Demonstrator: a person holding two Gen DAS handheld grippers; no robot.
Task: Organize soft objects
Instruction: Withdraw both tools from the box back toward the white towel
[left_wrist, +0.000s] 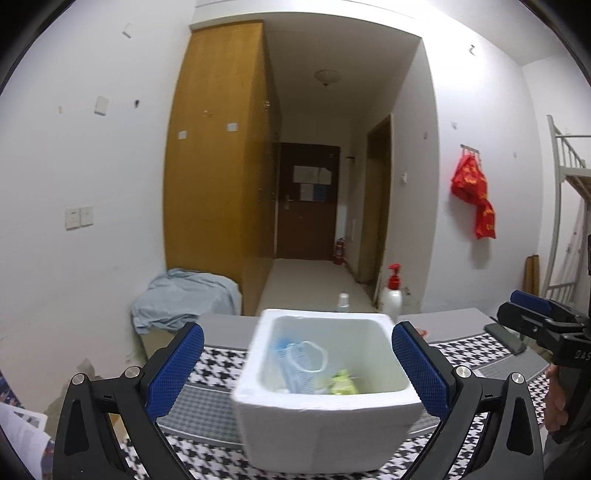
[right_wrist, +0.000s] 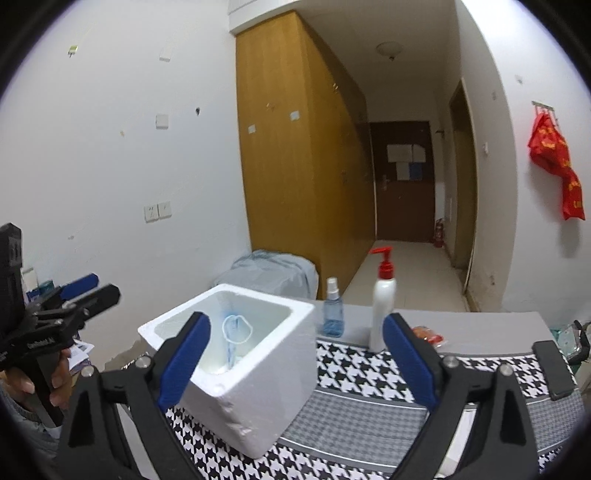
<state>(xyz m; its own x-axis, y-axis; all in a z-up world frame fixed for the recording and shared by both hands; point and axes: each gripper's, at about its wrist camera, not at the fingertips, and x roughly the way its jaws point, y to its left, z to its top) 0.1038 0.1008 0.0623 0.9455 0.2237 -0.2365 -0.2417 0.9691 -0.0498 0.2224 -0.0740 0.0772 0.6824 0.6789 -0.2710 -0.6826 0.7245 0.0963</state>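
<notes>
Soft packets (left_wrist: 341, 382) already lie inside the foam box (left_wrist: 325, 417) on the bench (right_wrist: 480, 325). Both the left gripper (left_wrist: 297, 373) and right gripper (right_wrist: 295, 362) stand wide open, empty. One red packet (right_wrist: 428, 334) seemingly remains outside.

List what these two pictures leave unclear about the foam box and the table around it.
- White foam box, left wrist view: motion blur smears the clear blue-printed bag and green packet inside.
- Same box, right wrist view: its near wall hides the bottom.
- Small red packet, right wrist view: partly hidden by the right tool's finger.
- Houndstooth cloth: cut off by the frame's edge.
</notes>
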